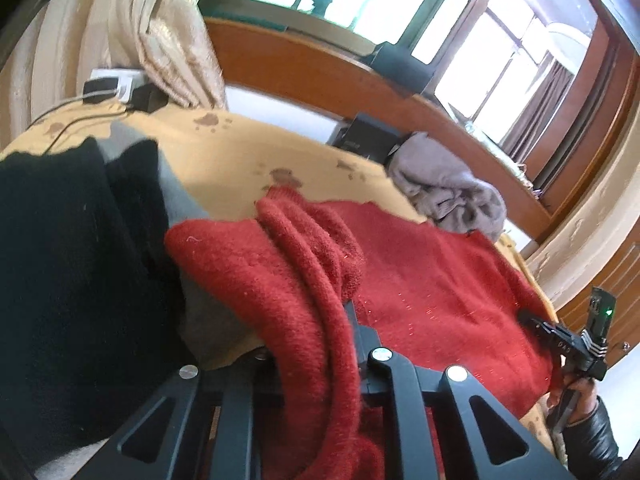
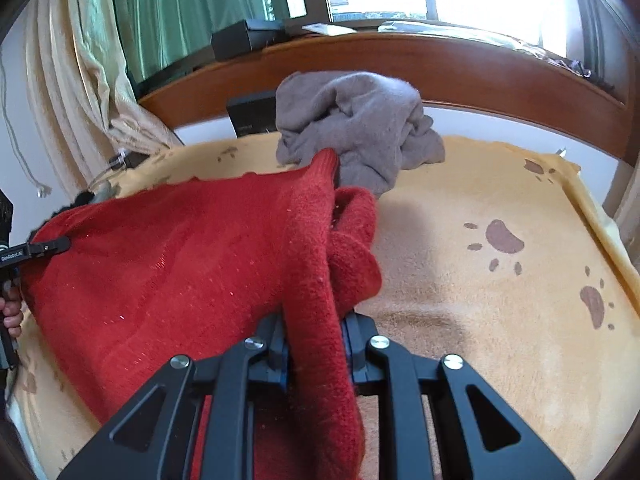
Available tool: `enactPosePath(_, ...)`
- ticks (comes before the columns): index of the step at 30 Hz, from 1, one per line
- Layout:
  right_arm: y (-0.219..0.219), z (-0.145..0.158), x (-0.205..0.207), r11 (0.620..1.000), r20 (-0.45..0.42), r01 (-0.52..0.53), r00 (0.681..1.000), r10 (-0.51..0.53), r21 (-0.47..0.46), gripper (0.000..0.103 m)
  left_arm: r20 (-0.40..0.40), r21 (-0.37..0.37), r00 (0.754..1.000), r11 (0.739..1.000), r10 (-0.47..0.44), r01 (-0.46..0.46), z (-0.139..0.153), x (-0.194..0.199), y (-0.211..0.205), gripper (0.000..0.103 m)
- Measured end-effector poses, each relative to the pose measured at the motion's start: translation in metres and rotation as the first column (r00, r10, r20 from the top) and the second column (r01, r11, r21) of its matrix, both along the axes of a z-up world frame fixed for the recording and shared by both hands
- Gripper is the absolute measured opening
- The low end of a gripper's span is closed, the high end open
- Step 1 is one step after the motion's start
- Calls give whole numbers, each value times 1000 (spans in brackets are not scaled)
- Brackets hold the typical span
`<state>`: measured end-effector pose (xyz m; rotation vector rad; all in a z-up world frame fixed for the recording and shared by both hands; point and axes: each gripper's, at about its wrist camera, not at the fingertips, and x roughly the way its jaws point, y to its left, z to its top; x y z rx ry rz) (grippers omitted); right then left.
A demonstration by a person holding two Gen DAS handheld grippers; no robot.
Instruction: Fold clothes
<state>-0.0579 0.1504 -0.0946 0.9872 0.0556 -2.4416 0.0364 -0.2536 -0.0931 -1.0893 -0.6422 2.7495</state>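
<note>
Right wrist view: a tan paw-print blanket [image 2: 480, 208] covers the bed. Between both pairs of fingers stretches the red knitted sweater [image 2: 180, 248], unfolded, each right gripper [image 2: 314, 344] and left gripper [image 1: 308, 344] clamped on an edge. Beyond the fingers, a crumpled grey garment [image 2: 356, 120] awaits folding.

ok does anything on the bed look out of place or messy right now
Yes: the grey garment sits crumpled in a heap near the wooden headboard, unfolded. The red sweater is bunched into ridges where the left gripper and the right gripper clamp it. Nothing looks spilled or damaged.
</note>
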Motion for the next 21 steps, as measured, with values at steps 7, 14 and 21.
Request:
enactPosePath(7,-1,36,12,998,-71,-8,997,4,-56,21,-77,59,997,998,-8,12,32,13,-3,16)
enactPosePath(14,-14,74,28,996,-153,-32,988,19,-82,21,-163,87,987,996,-6,21,72,36,-14,16)
enactPosePath(21,-43,116,39,988,-210,-91,976,64,-124,21,-251,93,967,996,33,-10,124,71,-49,16)
